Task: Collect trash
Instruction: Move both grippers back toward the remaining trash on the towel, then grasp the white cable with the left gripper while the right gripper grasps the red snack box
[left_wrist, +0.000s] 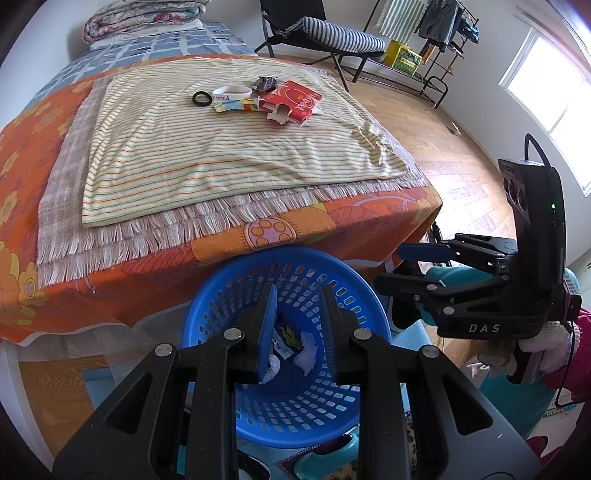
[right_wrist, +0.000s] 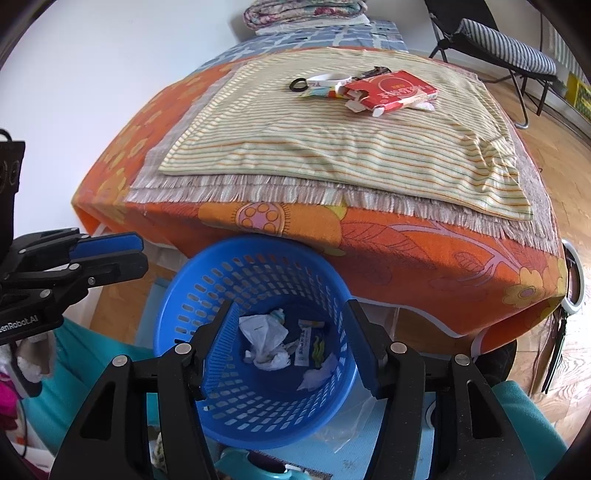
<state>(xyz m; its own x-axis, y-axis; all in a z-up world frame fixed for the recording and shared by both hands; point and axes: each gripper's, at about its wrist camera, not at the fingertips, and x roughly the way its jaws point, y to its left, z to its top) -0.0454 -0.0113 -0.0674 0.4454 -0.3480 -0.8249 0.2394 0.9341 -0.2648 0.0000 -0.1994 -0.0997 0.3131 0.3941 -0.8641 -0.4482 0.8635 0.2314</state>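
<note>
Above the blue basket (right_wrist: 255, 332), both grippers point down into it: the right gripper (right_wrist: 290, 347) with jaws spread wide and empty, the left gripper (left_wrist: 297, 332) also parted, holding nothing. Crumpled paper (right_wrist: 264, 338) and wrappers lie at the basket's bottom. Only the left view shows the window (left_wrist: 546, 92); a red carton (left_wrist: 291, 99) remains on the striped cloth (left_wrist: 221, 155)
</note>
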